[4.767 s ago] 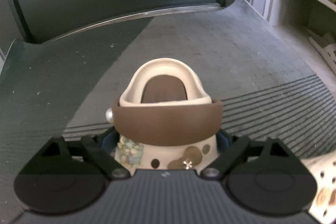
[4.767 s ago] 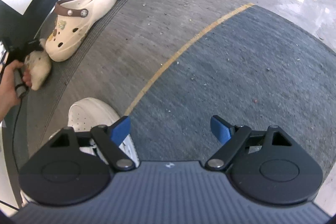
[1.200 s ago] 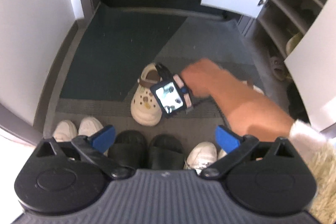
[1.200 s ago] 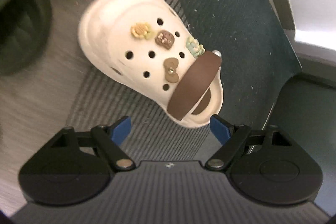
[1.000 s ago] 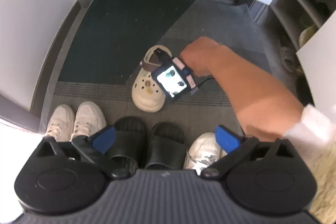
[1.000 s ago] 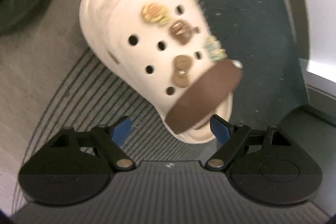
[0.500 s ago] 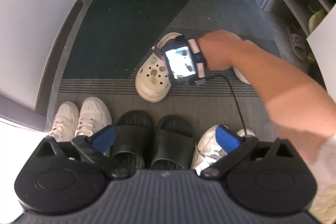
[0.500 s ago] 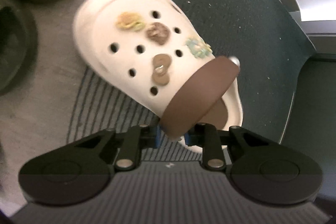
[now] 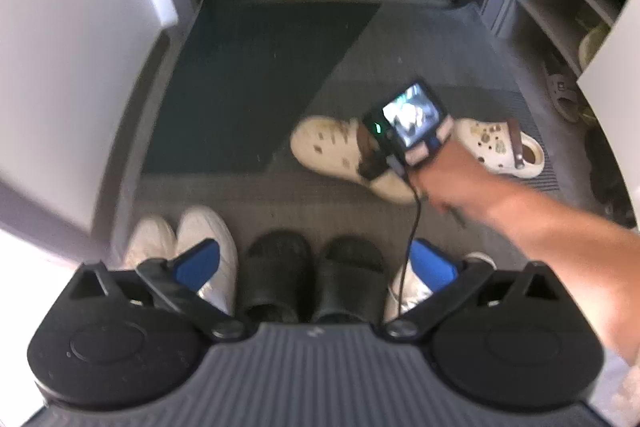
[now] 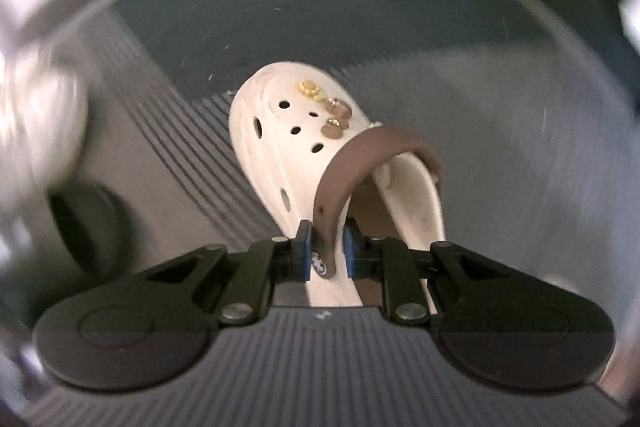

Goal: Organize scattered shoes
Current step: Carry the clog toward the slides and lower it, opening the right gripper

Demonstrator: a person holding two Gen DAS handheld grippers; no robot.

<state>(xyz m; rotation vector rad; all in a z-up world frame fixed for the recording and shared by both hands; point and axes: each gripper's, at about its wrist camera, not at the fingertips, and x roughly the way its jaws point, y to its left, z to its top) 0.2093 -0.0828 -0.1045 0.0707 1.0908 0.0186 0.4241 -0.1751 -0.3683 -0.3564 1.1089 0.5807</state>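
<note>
The right gripper (image 10: 325, 251), its jaws just closed on the brown heel strap (image 10: 360, 163) of a cream clog (image 10: 276, 147) over the doormat (image 10: 520, 147), should carry it steadily toward the near shoe row, while the left gripper (image 9: 316, 263) hangs open.

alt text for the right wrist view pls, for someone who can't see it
The right gripper is shut on the brown heel strap of a cream clog with small charms on its toe. Behind the clog lies a ribbed grey and dark green mat, blurred at the edges.
</note>
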